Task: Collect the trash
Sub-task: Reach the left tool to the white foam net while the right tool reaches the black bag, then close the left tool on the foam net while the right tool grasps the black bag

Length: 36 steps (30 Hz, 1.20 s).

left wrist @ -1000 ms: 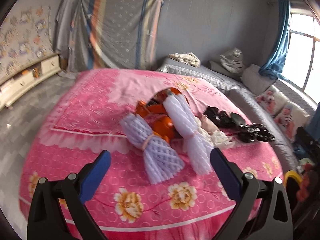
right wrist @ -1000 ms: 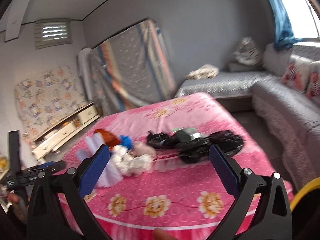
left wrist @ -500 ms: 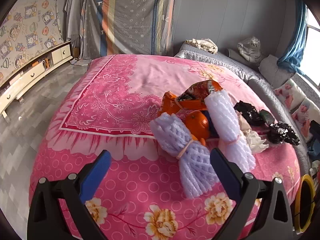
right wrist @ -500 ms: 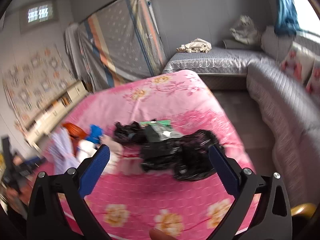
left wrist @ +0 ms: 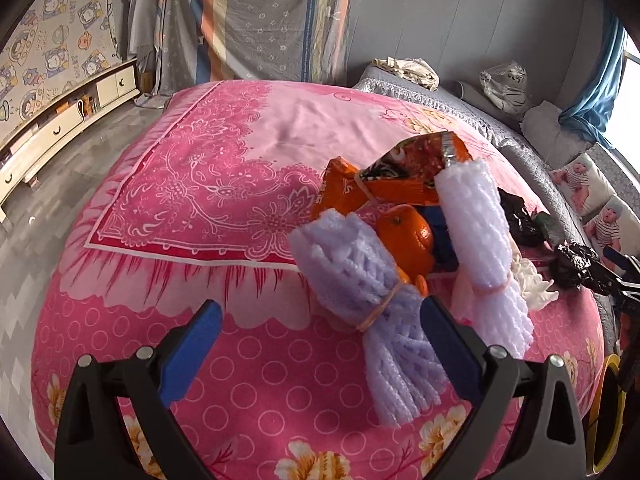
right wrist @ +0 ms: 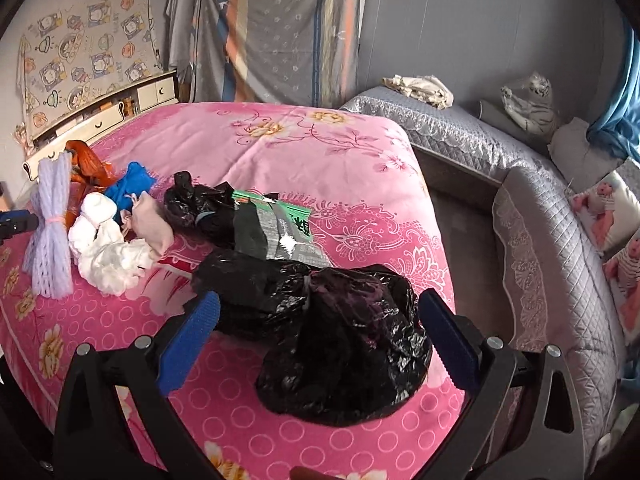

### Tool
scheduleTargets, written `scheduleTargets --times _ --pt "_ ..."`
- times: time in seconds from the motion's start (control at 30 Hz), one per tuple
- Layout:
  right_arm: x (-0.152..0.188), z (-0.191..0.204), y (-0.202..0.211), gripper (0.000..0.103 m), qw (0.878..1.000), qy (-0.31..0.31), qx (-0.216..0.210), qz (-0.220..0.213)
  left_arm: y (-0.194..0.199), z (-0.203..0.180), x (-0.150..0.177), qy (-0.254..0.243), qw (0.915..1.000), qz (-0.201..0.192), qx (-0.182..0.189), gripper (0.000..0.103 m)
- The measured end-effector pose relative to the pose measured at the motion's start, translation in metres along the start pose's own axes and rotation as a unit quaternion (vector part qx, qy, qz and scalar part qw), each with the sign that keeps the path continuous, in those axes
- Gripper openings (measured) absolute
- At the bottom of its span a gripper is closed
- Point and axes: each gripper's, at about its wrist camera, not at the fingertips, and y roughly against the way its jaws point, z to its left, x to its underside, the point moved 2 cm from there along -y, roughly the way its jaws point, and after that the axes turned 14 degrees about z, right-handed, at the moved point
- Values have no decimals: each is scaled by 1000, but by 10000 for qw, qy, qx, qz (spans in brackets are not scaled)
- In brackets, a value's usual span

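Observation:
Trash lies in a row on a pink bed (left wrist: 224, 184). In the left wrist view a lilac foam-net bundle (left wrist: 360, 280), a white foam-net bundle (left wrist: 480, 240), an orange (left wrist: 404, 236) and an orange snack wrapper (left wrist: 400, 176) sit just ahead. My left gripper (left wrist: 320, 340) is open, its right finger beside the lilac bundle. In the right wrist view a crumpled black plastic bag (right wrist: 340, 328) lies between the open fingers of my right gripper (right wrist: 316, 336). Behind the black bag are a green-and-silver packet (right wrist: 280, 228), a second black bag (right wrist: 200, 208), white tissue (right wrist: 108, 252) and a blue scrap (right wrist: 132, 186).
A grey quilted sofa (right wrist: 552, 248) runs along the right of the bed, with a floor gap (right wrist: 464, 232) between. A low white cabinet (left wrist: 60, 124) lines the left wall. A striped sheet (left wrist: 272, 20) hangs at the back. A yellow-rimmed object (left wrist: 608, 412) stands by the bed's right corner.
Both grippers have moved closer to the bed and tilted down. The lilac bundle now sits near the left gripper's right finger; the black bag now lies between the right gripper's fingers.

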Motion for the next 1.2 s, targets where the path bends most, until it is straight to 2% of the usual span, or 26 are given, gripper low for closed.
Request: scheduleTargets --times 0.17,0.37,0.5,0.6,0.7,0.83,0.9,1.0,1.1,1.2 --pt "-4 -10 -19 95 9998 -75 -23 192 -11 0 -7 74 9998 7 157 96" --pt "-6 -12 -34 95 9989 -148 -244 361 -18 -5 -9 11 9997 -51 226 96" --pt "-6 -10 -39 95 9975 -276 -468 462 -21 0 -9 133 9989 -39 445 96" --pt "-4 -4 -42 93 9968 -206 -551 550 -22 1 -10 145 9978 2 654 89" --pt "-4 2 -44 84 9966 -186 -514 617 -22 -2 -12 129 9965 -1 821 78" --pt "-6 6 -45 70 9954 -207 -587 726 -21 -19 -11 -128 9964 23 833 55" --pt "-4 8 -45 65 9947 -180 -657 767 -18 -29 -6 -296 9970 -25 708 53" --pt "-3 10 -45 52 9943 -229 -678 793 -18 -42 1 -517 9980 -101 351 48" --pt "-3 6 -44 36 9926 -413 -813 803 -11 -45 6 -494 9981 -152 339 34" --pt "-3 5 -41 27 9908 -488 -970 814 -9 -38 6 -359 9983 -168 436 31"
